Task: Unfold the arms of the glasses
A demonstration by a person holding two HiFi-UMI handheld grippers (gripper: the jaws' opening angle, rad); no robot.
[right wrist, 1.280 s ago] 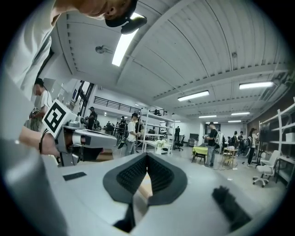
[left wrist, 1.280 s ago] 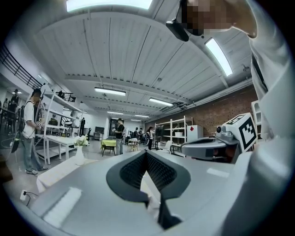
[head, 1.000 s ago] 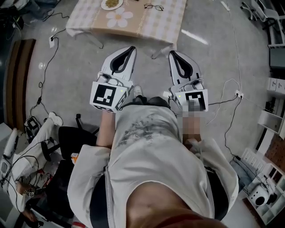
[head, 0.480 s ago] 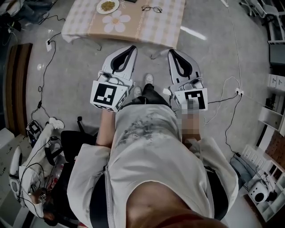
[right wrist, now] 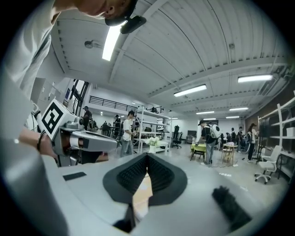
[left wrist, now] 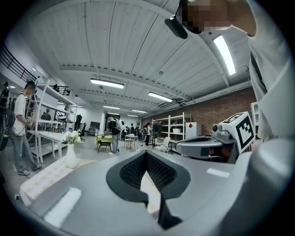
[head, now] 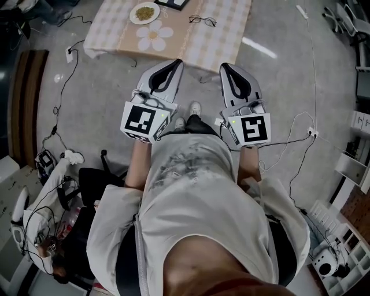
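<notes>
Head view: my left gripper (head: 173, 62) and right gripper (head: 226, 66) each have their jaws closed tip to tip on nothing, and each cube carries a black-and-white square marker. I see the glasses (head: 202, 21), thin and dark-framed, lying on the checked table (head: 191, 46), right of a plate (head: 144, 12) and well apart from both grippers. Only the gripper views show shelving (left wrist: 173, 131) and a vase (left wrist: 70, 156).
</notes>
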